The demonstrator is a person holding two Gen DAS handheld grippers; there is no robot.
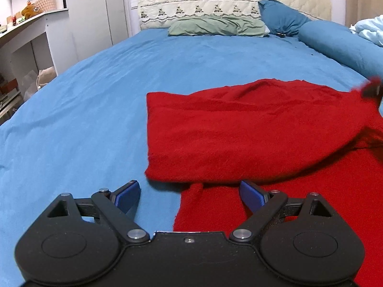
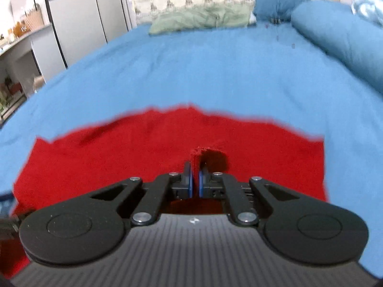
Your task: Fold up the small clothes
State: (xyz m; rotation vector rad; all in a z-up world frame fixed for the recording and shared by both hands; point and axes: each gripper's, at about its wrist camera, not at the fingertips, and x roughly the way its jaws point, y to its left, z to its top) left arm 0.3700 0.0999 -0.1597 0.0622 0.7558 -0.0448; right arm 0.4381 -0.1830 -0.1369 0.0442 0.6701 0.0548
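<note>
Red garment (image 1: 251, 131): partly folded, lying on blue bedsheet (image 1: 95, 95), toward 3 o'clock in left view.
Left gripper (image 1: 189, 193): tongs spread, holding nothing.
Right gripper (image 2: 195, 179): tongs pinching a raised fold of the garment.
Basket (image 1: 46, 1): on shelf at 10 o'clock, contents unclear.

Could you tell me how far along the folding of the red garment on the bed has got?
One fold looks made: part of the red garment already lies doubled over the layer beneath on the blue bedsheet. In hand: the right gripper is shut on a pinch of the fabric, apparently carrying it across. The left gripper is open and empty at the near edge. Releasing, flattening and any further folds remain.
</note>
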